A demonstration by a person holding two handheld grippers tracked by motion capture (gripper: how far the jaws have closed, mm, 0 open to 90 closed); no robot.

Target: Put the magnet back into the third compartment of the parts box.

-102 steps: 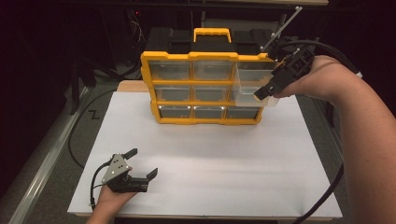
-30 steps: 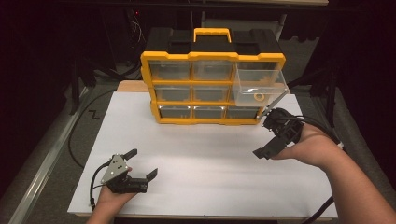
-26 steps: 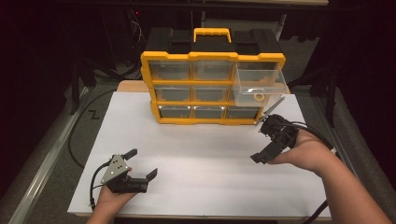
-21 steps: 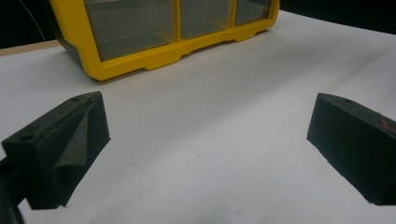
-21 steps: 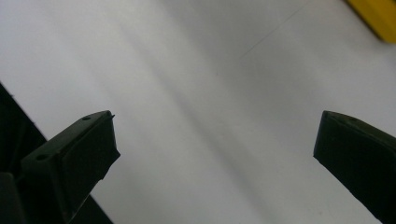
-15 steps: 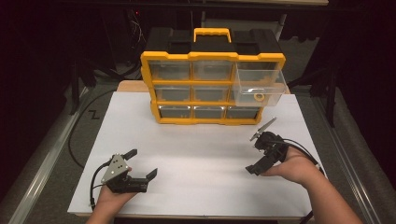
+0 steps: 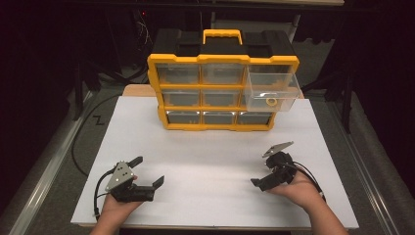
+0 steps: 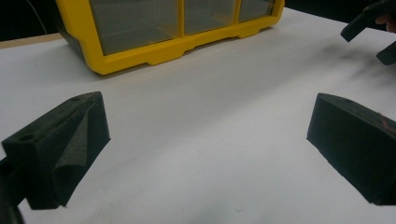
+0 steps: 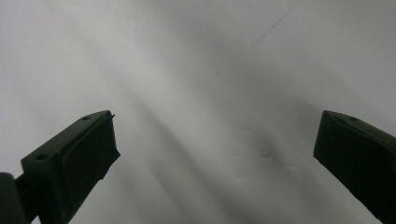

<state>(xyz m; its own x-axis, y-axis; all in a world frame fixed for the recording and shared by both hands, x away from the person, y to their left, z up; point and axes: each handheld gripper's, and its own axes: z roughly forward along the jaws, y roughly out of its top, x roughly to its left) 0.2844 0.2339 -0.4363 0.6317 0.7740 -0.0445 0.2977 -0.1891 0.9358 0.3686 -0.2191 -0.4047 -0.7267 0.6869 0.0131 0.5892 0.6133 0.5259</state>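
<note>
A yellow and black drawer organiser [image 7: 215, 93] stands at the back of the white board [image 7: 210, 147]. Its upper right clear drawer [image 7: 271, 90] is pulled out, and a small yellow ring [image 7: 270, 102] lies inside. My left gripper [image 7: 148, 171] rests near the front left of the board, open and empty. In the left gripper view its jaws stand wide apart [image 8: 205, 140], aimed at the organiser's bottom row [image 8: 140, 28]. My right gripper [image 7: 263, 174] sits low at the front right, open and empty. Bare white board lies between its jaws [image 9: 215, 154].
Black cables [image 7: 80, 147] trail off the left side of the board. A metal rail [image 7: 44, 181] runs along the left table edge. The right gripper [image 8: 373, 23] appears in the far upper right of the left gripper view.
My right gripper has left the pulled-out drawer and moved down toward the person, to the front right of the board. The drawer stays out. The left gripper has not moved.
</note>
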